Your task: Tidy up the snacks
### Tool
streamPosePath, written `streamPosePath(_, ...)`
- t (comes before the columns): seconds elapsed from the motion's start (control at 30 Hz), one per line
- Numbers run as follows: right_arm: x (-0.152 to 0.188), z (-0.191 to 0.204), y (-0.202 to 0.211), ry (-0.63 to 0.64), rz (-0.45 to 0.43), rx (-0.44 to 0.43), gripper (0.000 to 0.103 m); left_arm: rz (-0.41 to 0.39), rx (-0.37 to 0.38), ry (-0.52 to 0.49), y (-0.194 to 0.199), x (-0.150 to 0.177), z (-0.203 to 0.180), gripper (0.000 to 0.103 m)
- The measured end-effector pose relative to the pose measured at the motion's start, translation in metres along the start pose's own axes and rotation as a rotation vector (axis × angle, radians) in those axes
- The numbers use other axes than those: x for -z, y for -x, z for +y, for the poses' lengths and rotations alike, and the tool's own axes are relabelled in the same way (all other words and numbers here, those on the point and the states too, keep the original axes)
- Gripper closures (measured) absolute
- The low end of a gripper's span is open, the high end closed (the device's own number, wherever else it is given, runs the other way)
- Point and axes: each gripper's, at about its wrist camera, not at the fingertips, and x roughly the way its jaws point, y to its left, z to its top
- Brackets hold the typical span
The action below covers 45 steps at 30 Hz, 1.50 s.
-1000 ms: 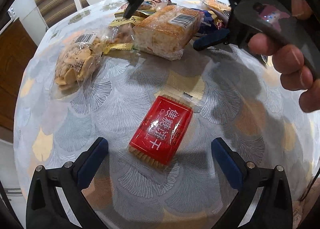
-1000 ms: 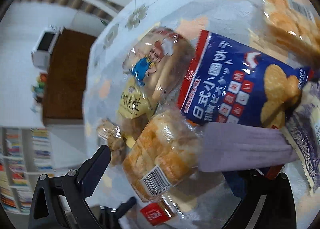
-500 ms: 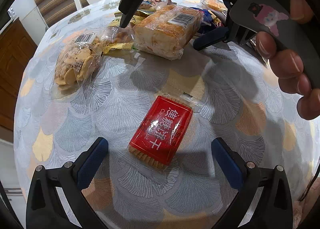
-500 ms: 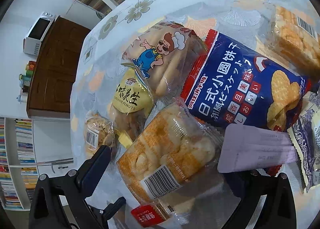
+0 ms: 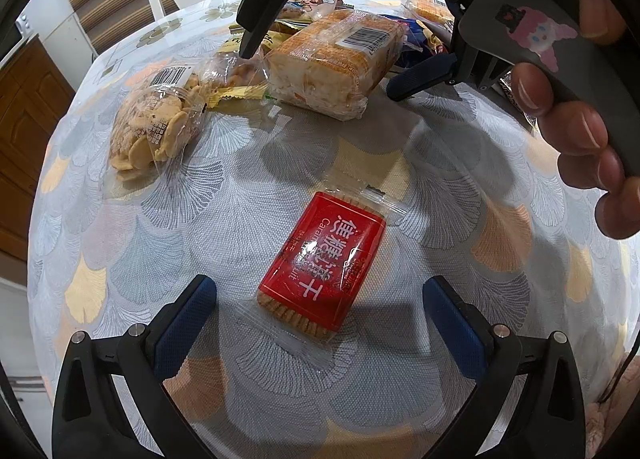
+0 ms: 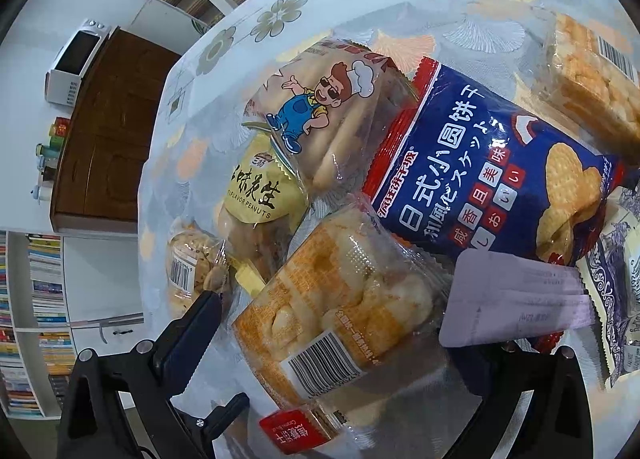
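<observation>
right tool's [image 6: 332, 339] right finger hidden behind pale packet [image 6: 516, 299]

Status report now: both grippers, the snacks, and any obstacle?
Left gripper open around red biscuit pack. Right gripper open over orange-wrapped cake pack. Nothing blocks either.

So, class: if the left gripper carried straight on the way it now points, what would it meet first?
The left gripper is open, pointing down at the table. Straight on, it would most likely first meet the red caramel biscuit pack lying between its fingers, though depth is hard to judge.
</observation>
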Motion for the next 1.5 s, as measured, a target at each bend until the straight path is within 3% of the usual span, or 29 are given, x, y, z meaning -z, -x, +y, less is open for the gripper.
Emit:
streamPosePath(0.3, 0.000, 0.000, 0.000, 0.009, 0.005, 0.018, 0.000, 0.005, -0.004, 0.005, 0.000, -0.001, 0.001, 0.000)
streamPosePath(0.33, 0.000, 0.002, 0.001, 0.013, 0.000, 0.038, 0.006, -0.012, -0.016, 0.017, 0.003, 0.000, 0.001, 0.017)
streamPosePath(0.37, 0.002, 0.005, 0.004, 0.029, -0.015, 0.064, 0.027, -0.072, -0.019, 0.029, 0.012, 0.002, 0.001, 0.033)
streamPosePath(0.4, 0.004, 0.006, 0.008, 0.035, -0.030, 0.019, 0.038, -0.083, -0.037, 0.036, 0.015, 0.002, 0.002, 0.057)
streamPosePath(0.43, 0.007, 0.003, 0.014, 0.017, -0.045, -0.058, 0.047, -0.077, -0.049, 0.051, 0.018, 0.001, 0.003, 0.071)
streamPosePath(0.7, 0.034, -0.010, 0.067, 0.008, -0.098, -0.220, 0.058, -0.069, 0.033, 0.301, 0.026, 0.007, 0.049, 0.071)
streamPosePath(0.77, 0.041, -0.012, 0.081, 0.049, -0.109, -0.198, 0.069, -0.070, 0.048, 0.325, 0.025, 0.008, 0.057, 0.071)
streamPosePath(0.93, 0.071, -0.040, 0.090, 0.086, -0.100, -0.055, 0.070, -0.078, 0.033, 0.307, 0.025, 0.011, 0.057, 0.070)
streamPosePath(1.1, 0.111, -0.101, 0.107, -0.026, -0.184, -0.047, 0.070, -0.103, -0.019, 0.280, 0.023, 0.011, 0.045, 0.070)
streamPosePath(1.17, 0.126, -0.108, 0.120, 0.031, -0.251, 0.031, 0.070, -0.125, -0.077, 0.215, 0.021, 0.008, 0.032, 0.066)
streamPosePath(1.2, 0.138, -0.109, 0.128, 0.103, -0.302, 0.112, 0.070, -0.148, -0.134, 0.164, 0.019, 0.007, 0.024, 0.059)
streamPosePath(1.23, 0.145, -0.111, 0.131, 0.135, -0.323, 0.149, 0.069, -0.187, -0.237, 0.113, 0.019, 0.009, 0.014, 0.037)
streamPosePath(1.3, 0.159, -0.123, 0.130, 0.187, -0.377, 0.190, 0.064, -0.265, -0.439, 0.046, 0.017, 0.019, -0.002, 0.016)
streamPosePath(1.43, 0.180, -0.154, 0.114, 0.192, -0.453, 0.175, 0.038, -0.279, -0.576, -0.031, 0.013, 0.015, -0.020, 0.014)
streamPosePath(1.5, 0.195, -0.150, 0.108, 0.227, -0.532, 0.212, 0.038, -0.286, -0.665, -0.083, 0.011, 0.017, -0.033, 0.014)
